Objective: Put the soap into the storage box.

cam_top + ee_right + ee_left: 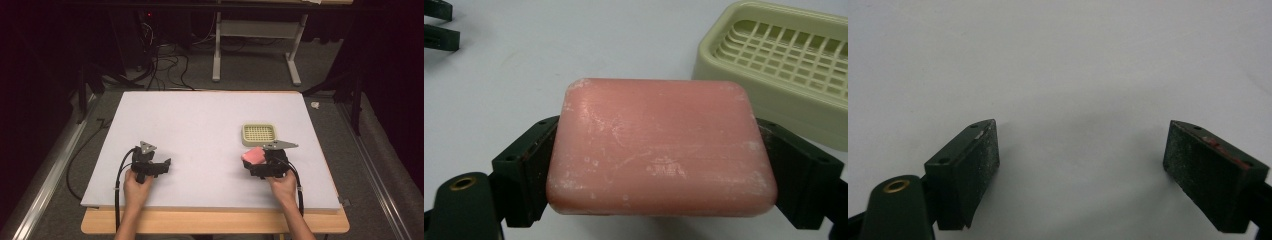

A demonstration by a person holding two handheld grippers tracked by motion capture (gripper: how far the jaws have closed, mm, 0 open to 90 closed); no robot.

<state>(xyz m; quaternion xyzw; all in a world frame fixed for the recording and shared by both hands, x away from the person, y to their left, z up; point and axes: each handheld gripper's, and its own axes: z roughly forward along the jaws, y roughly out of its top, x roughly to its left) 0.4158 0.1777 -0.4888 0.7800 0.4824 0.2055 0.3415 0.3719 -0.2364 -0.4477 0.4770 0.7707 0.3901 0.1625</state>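
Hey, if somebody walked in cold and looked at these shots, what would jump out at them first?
The pink soap bar stands out, clamped between the fingers of the right gripper at the table's right. Just beyond it sits an empty cream soap dish with a grid floor. The left gripper rests open over bare white board.

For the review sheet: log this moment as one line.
right gripper: shut on pink soap bar | soap dish: empty, just beyond | left gripper: open, empty, over white table

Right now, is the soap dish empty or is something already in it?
Empty. The soap dish shows its bare grid, and the pink soap is outside it, clamped in the right hand-held gripper.
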